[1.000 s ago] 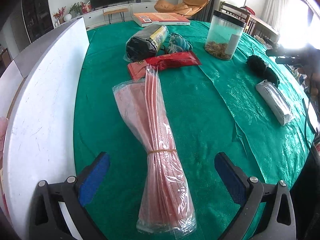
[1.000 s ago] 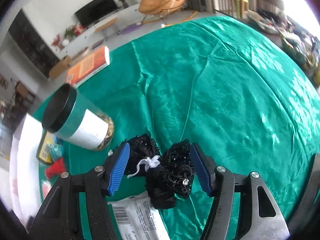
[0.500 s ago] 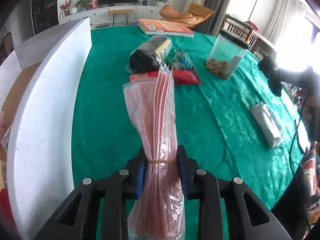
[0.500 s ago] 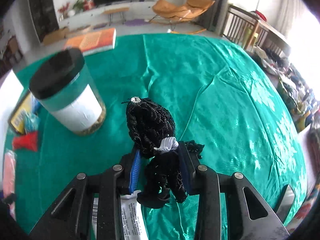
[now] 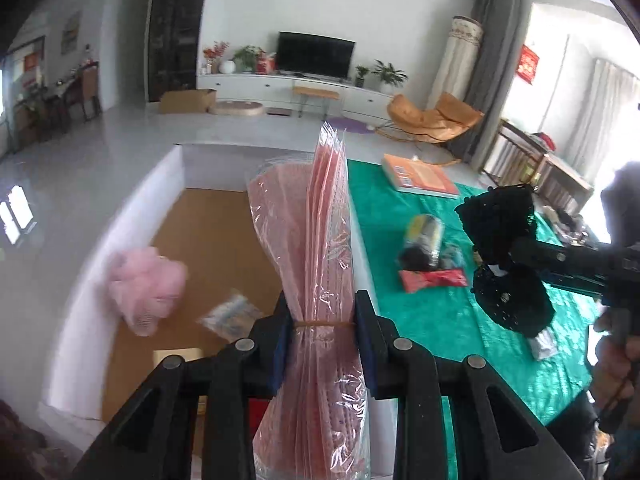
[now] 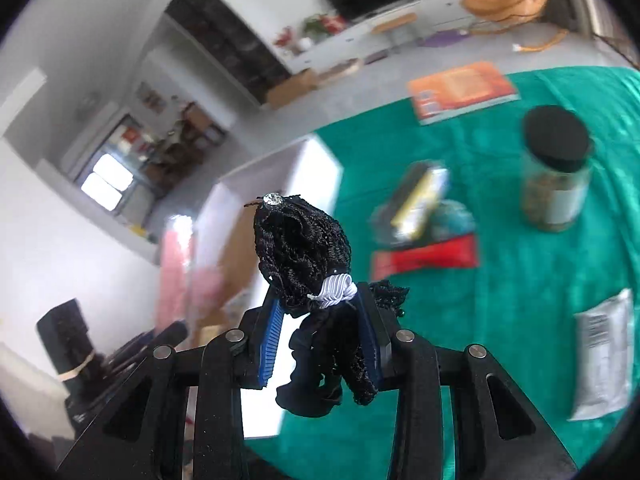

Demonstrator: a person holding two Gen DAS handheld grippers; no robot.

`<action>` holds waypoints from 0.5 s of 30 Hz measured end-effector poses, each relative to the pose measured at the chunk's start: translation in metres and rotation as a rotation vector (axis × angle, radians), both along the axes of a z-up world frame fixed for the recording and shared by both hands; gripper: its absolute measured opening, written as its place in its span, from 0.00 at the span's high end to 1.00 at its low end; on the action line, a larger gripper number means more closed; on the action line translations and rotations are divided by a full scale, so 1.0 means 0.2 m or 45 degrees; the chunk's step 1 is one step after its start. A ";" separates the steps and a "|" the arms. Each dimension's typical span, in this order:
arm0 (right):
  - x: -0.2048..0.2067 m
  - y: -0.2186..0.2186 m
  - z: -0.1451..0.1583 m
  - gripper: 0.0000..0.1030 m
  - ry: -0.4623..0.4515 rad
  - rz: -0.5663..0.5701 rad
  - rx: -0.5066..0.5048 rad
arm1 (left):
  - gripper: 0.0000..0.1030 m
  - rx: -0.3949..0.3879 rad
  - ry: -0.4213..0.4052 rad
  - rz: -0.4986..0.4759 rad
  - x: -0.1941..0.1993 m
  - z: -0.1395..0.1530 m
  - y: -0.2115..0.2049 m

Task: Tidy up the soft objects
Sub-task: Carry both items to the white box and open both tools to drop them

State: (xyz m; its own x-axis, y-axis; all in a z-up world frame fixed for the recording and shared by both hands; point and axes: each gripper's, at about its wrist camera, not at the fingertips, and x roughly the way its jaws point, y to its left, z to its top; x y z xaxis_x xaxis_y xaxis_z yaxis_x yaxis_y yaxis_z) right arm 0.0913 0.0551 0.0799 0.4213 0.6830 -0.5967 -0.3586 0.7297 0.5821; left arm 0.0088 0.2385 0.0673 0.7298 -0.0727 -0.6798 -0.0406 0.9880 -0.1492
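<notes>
Living room, TV (image 5: 316,53) on far wall; green-clothed surface (image 5: 436,312) beside white-walled box (image 5: 132,208). My left tool (image 5: 320,326) clamps pink bagged bundle (image 5: 316,240); right tool (image 6: 320,324) grips black lace bow (image 6: 304,244).

Pink bundle (image 5: 320,264) bottom cut off (frame edge); pink puff (image 5: 146,286) blurred.

The left gripper (image 5: 322,326) is raised and tilted downward, its 2 blue-padded fingers (image 5: 280,344) pressed against the sides of a clear-wrapped pink bundle (image 5: 316,248) at its rubber band; its jaws are opening slightly with the bundle between them. The right gripper (image 6: 320,320) is likewise lifted, its 2 jaws clamped on a black lace piece (image 6: 304,248) at the white tie. In the left wrist view a hand (image 5: 618,344) grips the right gripper's handle at the right edge.
</notes>
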 end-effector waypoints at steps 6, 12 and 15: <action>-0.07 0.55 -0.02 0.20 -0.025 0.227 -0.051 | 0.00 0.094 -0.024 0.290 -0.06 -0.08 0.23; -0.13 0.27 -0.21 0.20 -0.223 0.051 -0.408 | 0.00 -0.059 -0.038 0.161 -0.05 -0.13 0.08; -0.15 0.05 -0.46 0.20 -0.237 -0.108 -0.667 | 0.00 -0.117 -0.050 -0.025 -0.03 -0.13 -0.19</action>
